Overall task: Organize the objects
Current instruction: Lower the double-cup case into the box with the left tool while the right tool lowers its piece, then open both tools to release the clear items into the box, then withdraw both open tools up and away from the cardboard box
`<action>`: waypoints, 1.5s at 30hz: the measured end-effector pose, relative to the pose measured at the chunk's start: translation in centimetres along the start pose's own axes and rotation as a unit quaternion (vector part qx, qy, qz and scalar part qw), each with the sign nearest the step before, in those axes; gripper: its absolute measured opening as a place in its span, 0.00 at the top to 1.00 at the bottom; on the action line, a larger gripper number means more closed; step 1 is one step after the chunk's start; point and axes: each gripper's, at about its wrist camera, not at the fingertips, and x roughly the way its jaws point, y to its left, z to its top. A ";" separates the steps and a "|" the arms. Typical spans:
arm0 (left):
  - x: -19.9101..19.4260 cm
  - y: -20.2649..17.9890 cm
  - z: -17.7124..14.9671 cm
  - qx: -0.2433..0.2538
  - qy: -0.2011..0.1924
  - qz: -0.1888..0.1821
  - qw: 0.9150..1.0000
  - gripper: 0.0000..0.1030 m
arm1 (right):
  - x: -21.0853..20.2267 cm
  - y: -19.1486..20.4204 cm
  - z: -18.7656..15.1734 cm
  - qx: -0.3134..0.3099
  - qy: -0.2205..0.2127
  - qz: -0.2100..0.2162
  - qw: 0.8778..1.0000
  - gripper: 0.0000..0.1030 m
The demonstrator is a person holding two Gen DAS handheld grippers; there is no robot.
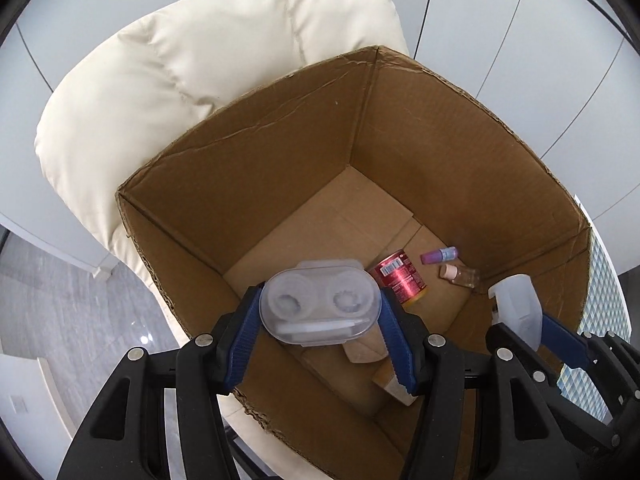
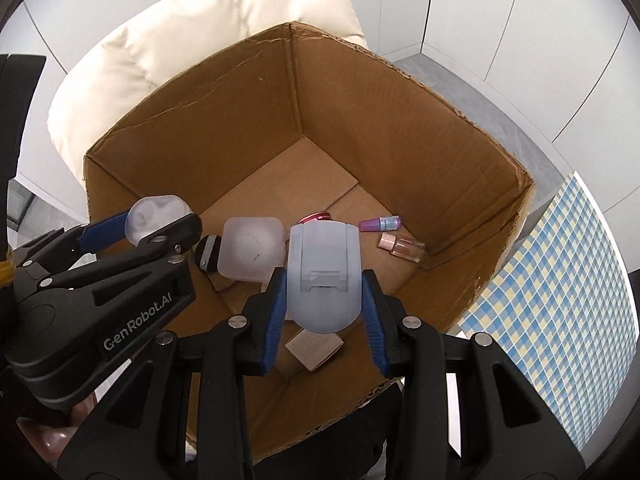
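A large open cardboard box fills the middle of both views, its corrugated rims rough and creased, resting against a cream padded cushion at the upper left. On the box floor, at the lower right corner, lie a red metal can on its side, a small purple-capped bottle and a clear bottle with a pink cap, the 2 bottles just beside each other. The left gripper holds its blue-ribbed jaws closed on a translucent oval case with 2 round wells, hanging above the box floor at the lower centre of its frame. The right gripper clamps a pale, rounded plastic spray head between its jaws, over the box interior. The right wrist view alone shows a frosted square plastic container and a small black object touching its left side on the box floor, a folded paper card below the spray head, and a blue and yellow checked cloth outside the box at the right. In the left wrist view the case hides those things, while grey marbled floor shows at the lower left.
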 end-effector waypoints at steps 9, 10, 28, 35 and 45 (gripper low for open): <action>-1.2 1.3 0.7 -0.028 0.007 -0.026 0.999 0.15 | -0.9 -2.3 0.5 0.033 -0.009 -0.012 0.999 0.16; -1.5 1.4 0.7 -0.032 0.001 -0.030 0.999 0.13 | -1.2 -2.7 0.5 0.041 -0.012 -0.003 0.999 0.15; -4.7 0.5 -0.3 0.025 -0.015 -0.020 0.999 0.13 | -4.3 -3.3 -0.6 0.065 -0.021 -0.010 0.998 0.15; -7.2 -1.0 -2.3 0.096 -0.017 -0.027 0.995 0.12 | -7.3 -4.1 -2.6 0.088 -0.028 -0.066 0.994 0.15; -14.4 -4.2 -4.5 0.189 -0.024 -0.072 0.979 0.10 | -15.0 -6.8 -9.1 0.224 -0.022 -0.057 0.973 0.14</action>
